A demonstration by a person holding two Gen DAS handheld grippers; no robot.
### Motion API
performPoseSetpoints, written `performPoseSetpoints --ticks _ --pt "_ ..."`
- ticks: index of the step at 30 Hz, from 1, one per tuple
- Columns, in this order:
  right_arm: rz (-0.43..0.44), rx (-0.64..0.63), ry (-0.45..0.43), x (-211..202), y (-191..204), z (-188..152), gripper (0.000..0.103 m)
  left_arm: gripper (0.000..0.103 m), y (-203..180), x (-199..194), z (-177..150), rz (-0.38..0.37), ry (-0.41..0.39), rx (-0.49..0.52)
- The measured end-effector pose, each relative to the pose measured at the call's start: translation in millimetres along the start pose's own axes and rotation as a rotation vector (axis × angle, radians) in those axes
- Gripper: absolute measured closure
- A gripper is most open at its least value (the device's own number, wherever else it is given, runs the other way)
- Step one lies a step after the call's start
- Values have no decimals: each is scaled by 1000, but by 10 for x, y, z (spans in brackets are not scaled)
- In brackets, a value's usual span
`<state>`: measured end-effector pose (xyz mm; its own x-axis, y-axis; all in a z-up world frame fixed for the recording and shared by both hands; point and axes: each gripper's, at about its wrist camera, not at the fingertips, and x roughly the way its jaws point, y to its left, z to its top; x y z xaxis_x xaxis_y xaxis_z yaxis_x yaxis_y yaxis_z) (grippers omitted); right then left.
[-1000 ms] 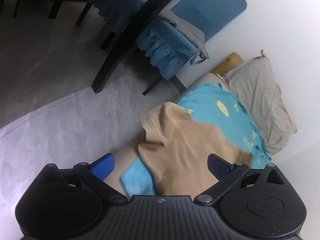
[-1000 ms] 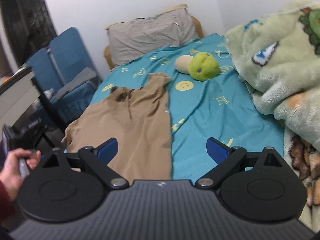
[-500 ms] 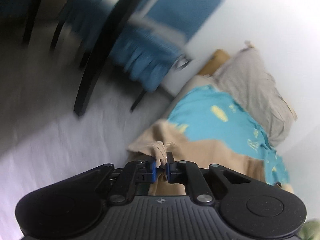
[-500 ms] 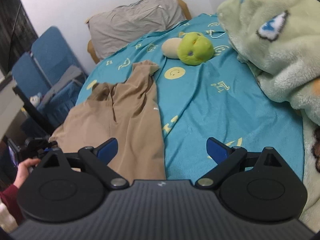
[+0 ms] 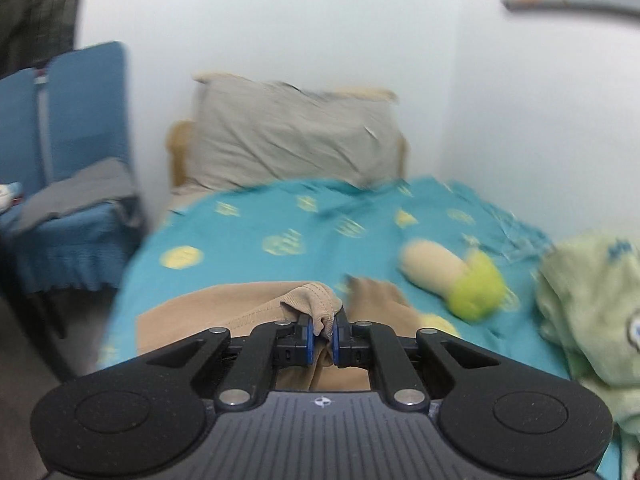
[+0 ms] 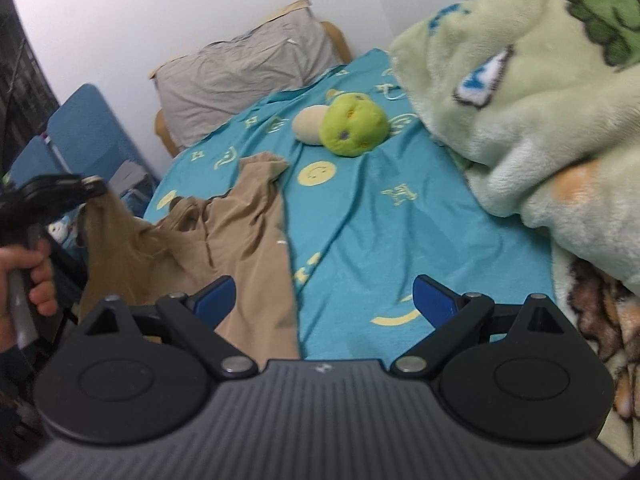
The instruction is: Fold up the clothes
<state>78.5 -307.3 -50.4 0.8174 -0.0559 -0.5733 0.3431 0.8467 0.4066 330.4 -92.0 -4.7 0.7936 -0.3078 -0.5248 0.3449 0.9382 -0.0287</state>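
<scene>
The left gripper (image 5: 322,330) pinches a hem of the tan shirt (image 6: 244,232), lifting it off the teal bedsheet's (image 6: 380,236) left side, while the right gripper (image 6: 324,298) hovers wide open nearby.

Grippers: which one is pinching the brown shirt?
The left gripper. Its jaws are shut on a hem of the brown shirt, lifting it off the bed. The right gripper hangs over the sheet, jaws wide open, holding nothing.

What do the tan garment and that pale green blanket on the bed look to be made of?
Tan garment: thin, matte knit, probably cotton jersey; it drapes limply, with a stitched hem showing in the left claw. Pale green blanket: thick plush fleece, judging by its fuzzy pile and rounded folds.
</scene>
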Motion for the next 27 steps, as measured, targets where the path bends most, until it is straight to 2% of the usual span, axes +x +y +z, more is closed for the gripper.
performPoseSetpoints --ticks 1,3,5,6,7,8,12,15,19,22,27 --pt "-2 7 -1 5 -18 0 6 93 -199 90 -32 -12 20 19" --pt "-3 15 2 34 -50 -3 6 86 -315 173 -187 -43 48 14" --pt "3 25 7 69 -76 -10 6 74 -431 256 -342 -74 75 10" --pt "12 29 5 78 -84 -7 6 65 -489 297 -419 -90 89 8" --pt "19 34 1 86 -92 -1 6 42 -546 336 -496 -105 103 5" --pt "26 37 -3 95 -95 3 6 30 -529 249 -547 -97 98 0" --pt "58 48 -4 139 -93 15 6 20 -407 -177 -739 -79 74 -13" --pt "88 35 -19 102 -39 16 6 15 -238 -746 -862 -26 48 -6" --pt "134 -6 -65 -27 55 9 7 6 -216 -1597 -1074 47 21 28" --pt "171 -48 -82 -131 154 -27 7 0 -238 -2112 -1226 64 -54 29" --pt "243 -128 -77 -305 352 -151 7 0 -156 -2450 -1380 62 -89 -24"
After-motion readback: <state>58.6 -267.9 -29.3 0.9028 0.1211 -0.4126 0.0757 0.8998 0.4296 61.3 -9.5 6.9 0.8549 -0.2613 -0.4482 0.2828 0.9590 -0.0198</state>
